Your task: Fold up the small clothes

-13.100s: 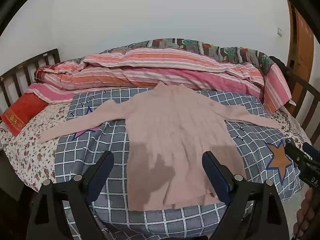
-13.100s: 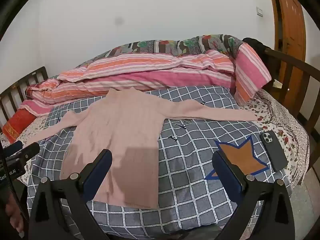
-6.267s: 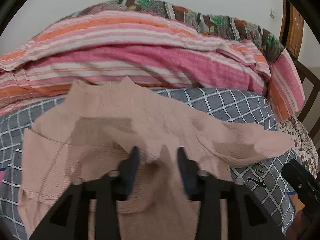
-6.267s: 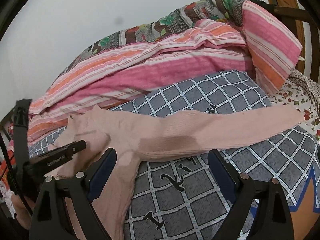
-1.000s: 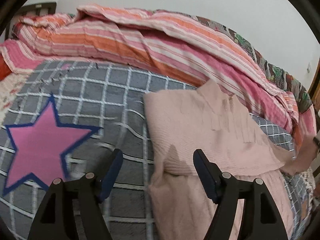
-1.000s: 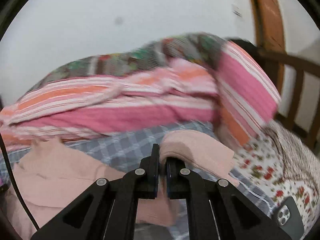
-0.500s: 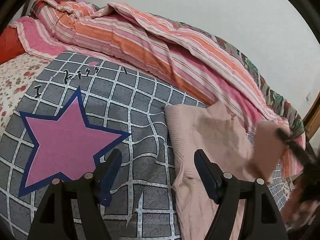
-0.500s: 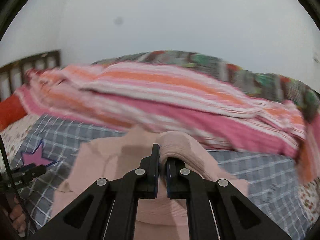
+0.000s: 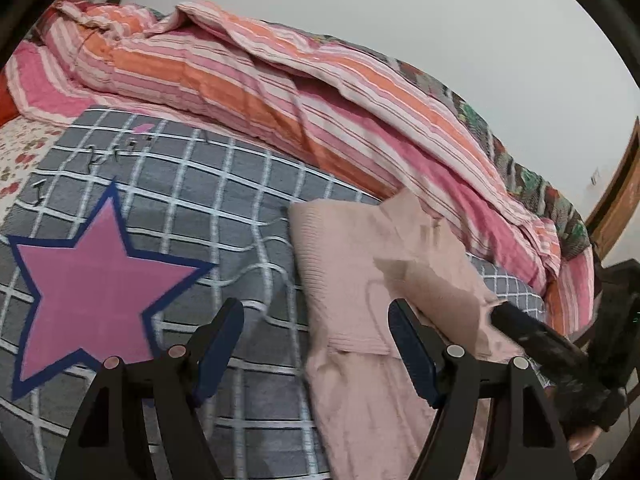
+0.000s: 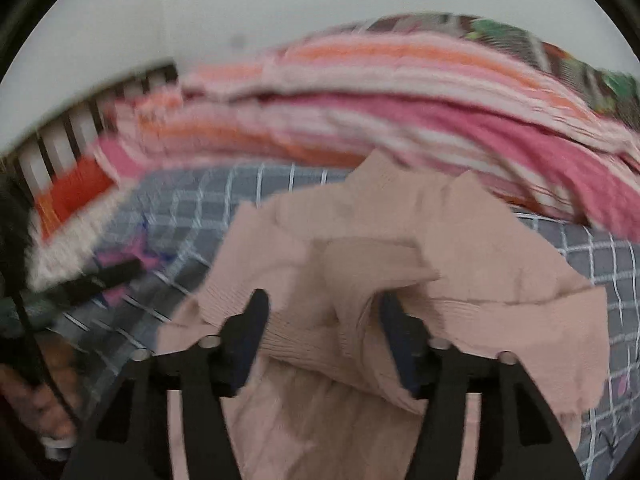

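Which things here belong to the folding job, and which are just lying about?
Job: pink sweater, right claw, just opened with the sleeve between its fingers, left claw.
Lying about: striped quilt, checked blanket, red cushion.

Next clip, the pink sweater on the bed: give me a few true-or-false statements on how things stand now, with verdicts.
1. The pink sweater lies on the grey checked blanket. True.
2. The left gripper is clamped on the sweater. False: its jaws stand open with nothing pinched.
3. The right gripper is shut on a sleeve. False: its jaws have just been opening, and knit fabric lies loose between them.
4. A striped quilt is bunched behind the sweater. True.
5. The star on the blanket is green. False: it is pink with a blue outline.
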